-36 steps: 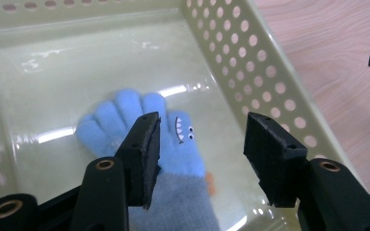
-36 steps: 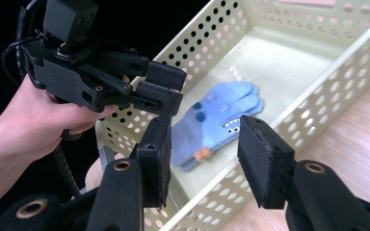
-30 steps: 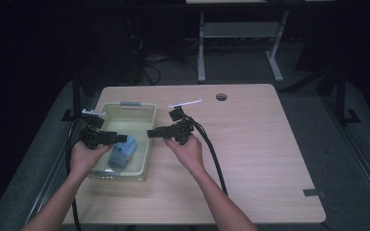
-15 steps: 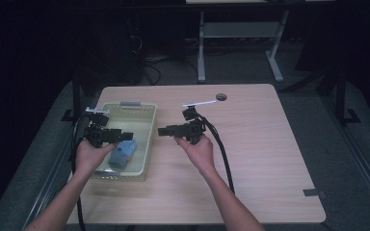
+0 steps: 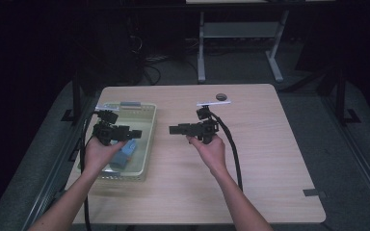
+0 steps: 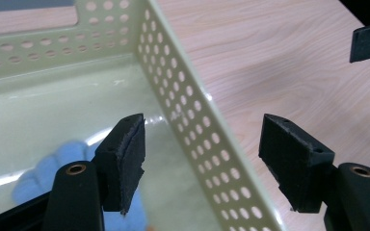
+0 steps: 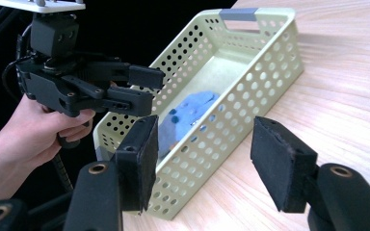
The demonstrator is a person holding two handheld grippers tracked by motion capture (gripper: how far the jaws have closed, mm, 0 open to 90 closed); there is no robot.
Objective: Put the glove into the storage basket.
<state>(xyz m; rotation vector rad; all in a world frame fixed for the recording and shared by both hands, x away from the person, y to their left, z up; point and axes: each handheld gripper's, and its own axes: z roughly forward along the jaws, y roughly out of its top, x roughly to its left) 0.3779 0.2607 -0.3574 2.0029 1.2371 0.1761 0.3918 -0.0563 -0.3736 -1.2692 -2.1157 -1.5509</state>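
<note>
The blue cloth (image 5: 124, 155) lay in the basket (image 5: 147, 139), under the wide, empty left tongs (image 5: 134, 133). The right tongs (image 5: 173, 129), also wide, had drawn away over the surface (image 5: 270, 154), suggesting placement was finished.

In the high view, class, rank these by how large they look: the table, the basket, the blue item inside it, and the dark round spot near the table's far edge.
1. table
2. basket
3. blue item, partly hidden by the left gripper
4. dark round spot
</note>
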